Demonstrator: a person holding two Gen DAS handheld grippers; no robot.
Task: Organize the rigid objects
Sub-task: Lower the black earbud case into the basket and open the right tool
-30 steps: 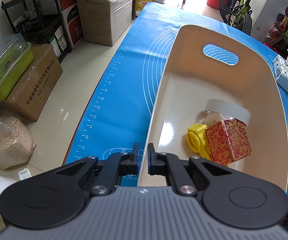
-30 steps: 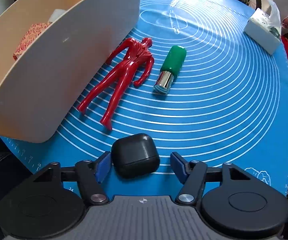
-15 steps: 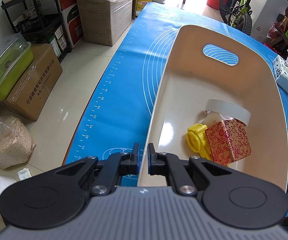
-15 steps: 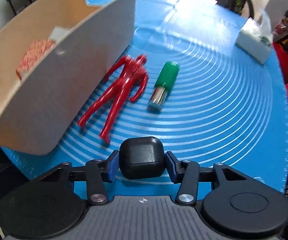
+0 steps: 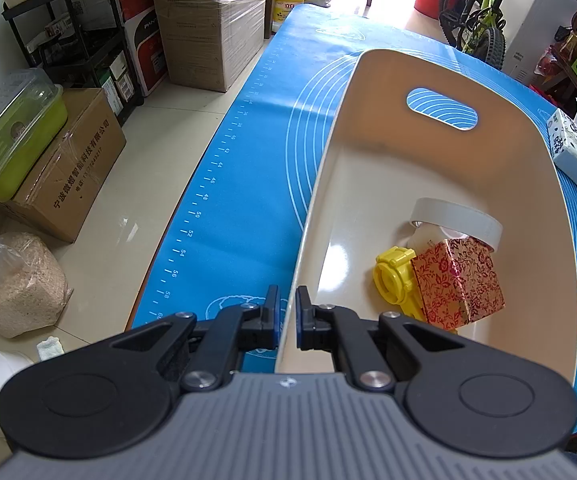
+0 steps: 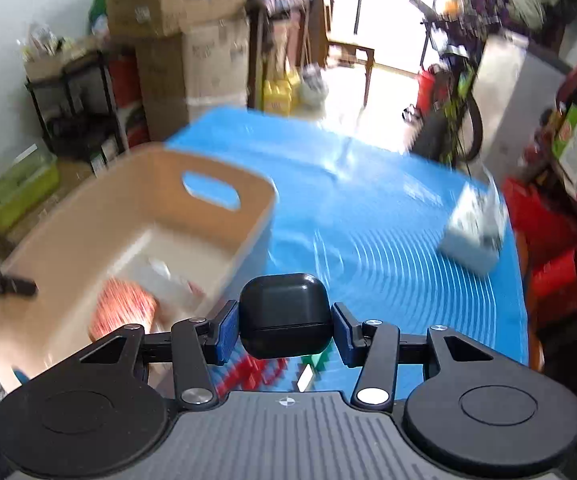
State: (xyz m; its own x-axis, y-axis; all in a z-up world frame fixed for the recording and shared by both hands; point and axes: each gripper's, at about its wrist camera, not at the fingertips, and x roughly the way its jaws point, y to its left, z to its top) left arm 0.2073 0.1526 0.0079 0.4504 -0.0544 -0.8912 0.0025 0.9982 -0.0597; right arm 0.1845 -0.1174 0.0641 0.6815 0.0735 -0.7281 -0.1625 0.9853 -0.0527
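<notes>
My left gripper (image 5: pixel 286 316) is shut on the near rim of the cream basket (image 5: pixel 320 200), which stands on the blue mat (image 5: pixel 248 160). Inside lie a red floral box (image 5: pixel 458 282), a yellow toy (image 5: pixel 392 280) and a roll of white tape (image 5: pixel 456 220). My right gripper (image 6: pixel 284 326) is shut on a black earbud case (image 6: pixel 284 314), held above the mat to the right of the basket (image 6: pixel 128 224). A red figure (image 6: pixel 252 372) and a green tube (image 6: pixel 312 364) show just below the case.
A white tissue box (image 5: pixel 570 148) sits on the mat's right side, also in the right wrist view (image 6: pixel 474 228). Cardboard boxes (image 5: pixel 208 20), a shelf (image 5: pixel 76 48) and a green bin (image 5: pixel 12 136) stand on the floor to the left. A bicycle (image 5: pixel 476 12) is beyond the table.
My right gripper closed on the black earbud case and lifted it off the mat, tilting up toward the basket. The left gripper and basket stayed still.
</notes>
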